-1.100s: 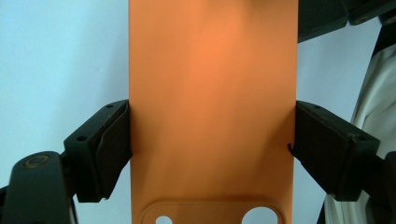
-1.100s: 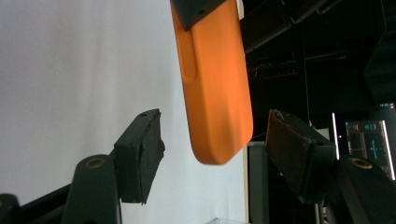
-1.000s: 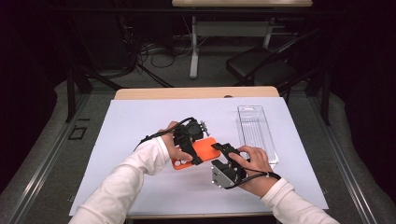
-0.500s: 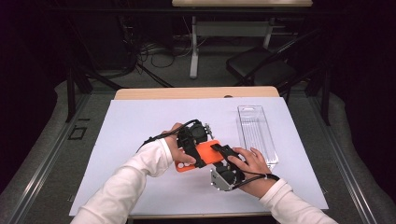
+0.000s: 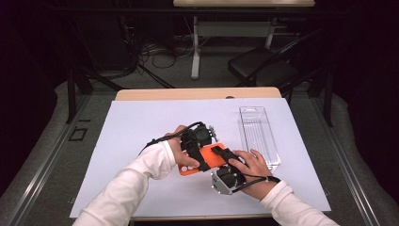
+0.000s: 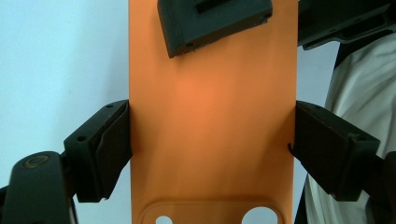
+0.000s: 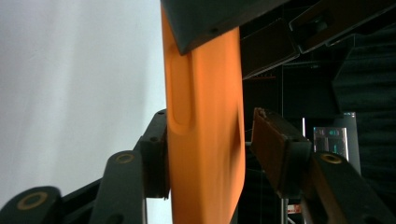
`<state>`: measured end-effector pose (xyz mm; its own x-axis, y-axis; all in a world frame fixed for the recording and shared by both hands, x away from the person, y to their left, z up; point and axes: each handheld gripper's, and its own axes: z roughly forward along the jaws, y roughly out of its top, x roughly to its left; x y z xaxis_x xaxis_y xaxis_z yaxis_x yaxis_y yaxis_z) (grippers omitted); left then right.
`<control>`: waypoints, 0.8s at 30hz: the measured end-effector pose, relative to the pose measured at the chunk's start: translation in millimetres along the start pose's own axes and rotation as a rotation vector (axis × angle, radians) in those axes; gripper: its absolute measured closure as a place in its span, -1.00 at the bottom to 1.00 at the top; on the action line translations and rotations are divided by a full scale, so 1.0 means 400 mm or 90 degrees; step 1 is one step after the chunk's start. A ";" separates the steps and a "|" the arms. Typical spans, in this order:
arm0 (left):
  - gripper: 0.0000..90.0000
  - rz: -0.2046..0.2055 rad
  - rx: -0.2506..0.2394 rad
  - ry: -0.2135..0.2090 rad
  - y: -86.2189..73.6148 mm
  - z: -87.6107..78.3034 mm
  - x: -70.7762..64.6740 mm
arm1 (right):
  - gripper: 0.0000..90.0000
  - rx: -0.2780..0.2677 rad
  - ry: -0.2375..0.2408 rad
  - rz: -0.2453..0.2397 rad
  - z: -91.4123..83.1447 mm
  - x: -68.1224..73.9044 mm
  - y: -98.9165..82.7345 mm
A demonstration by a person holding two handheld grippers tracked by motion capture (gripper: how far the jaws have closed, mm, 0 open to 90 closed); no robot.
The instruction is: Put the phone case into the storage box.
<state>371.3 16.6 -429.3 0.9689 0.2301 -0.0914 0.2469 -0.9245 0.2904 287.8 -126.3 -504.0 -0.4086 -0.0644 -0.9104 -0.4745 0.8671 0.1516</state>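
Note:
An orange phone case [image 5: 208,158] hangs above the white sheet between both hands. My left gripper [image 5: 203,153] is shut on it: in the left gripper view its jaws press the case [image 6: 210,93] on both long edges, around the left gripper [image 6: 212,140] midpoint. My right gripper [image 5: 221,155] reaches the case's far end from below right. In the right gripper view the case [image 7: 205,93] stands edge-on between the jaws of the right gripper [image 7: 210,154]. These jaws have just been closing. One pad touches the case; the other stands a small gap away.
A clear plastic tray [image 5: 258,134] lies on the right side of the white sheet [image 5: 141,127], close to the right hand. The wooden table edge [image 5: 197,93] runs along the back. A dark chair [image 5: 263,66] and cables stand beyond it.
The left hand has tipped the case a little toward the right gripper. The right gripper's jaw now lies over the case's end. Both hands stay nearly in place.

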 end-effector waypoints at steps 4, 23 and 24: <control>-0.64 0.000 0.002 0.000 0.001 0.000 0.001 | 0.18 -0.002 -0.005 -0.002 0.001 0.002 -0.001; -0.64 -0.008 0.000 -0.010 0.002 0.000 0.009 | 0.50 0.002 -0.022 -0.011 0.001 0.006 -0.003; -0.64 -0.008 0.000 -0.010 0.001 0.000 0.010 | 0.51 0.002 -0.024 -0.012 0.001 0.006 -0.003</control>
<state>375.2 17.0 -429.4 0.9654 0.2362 -0.1102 0.2586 -0.9215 0.2898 287.8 -127.4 -506.6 -0.3700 -0.0624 -0.9269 -0.4791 0.8677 0.1328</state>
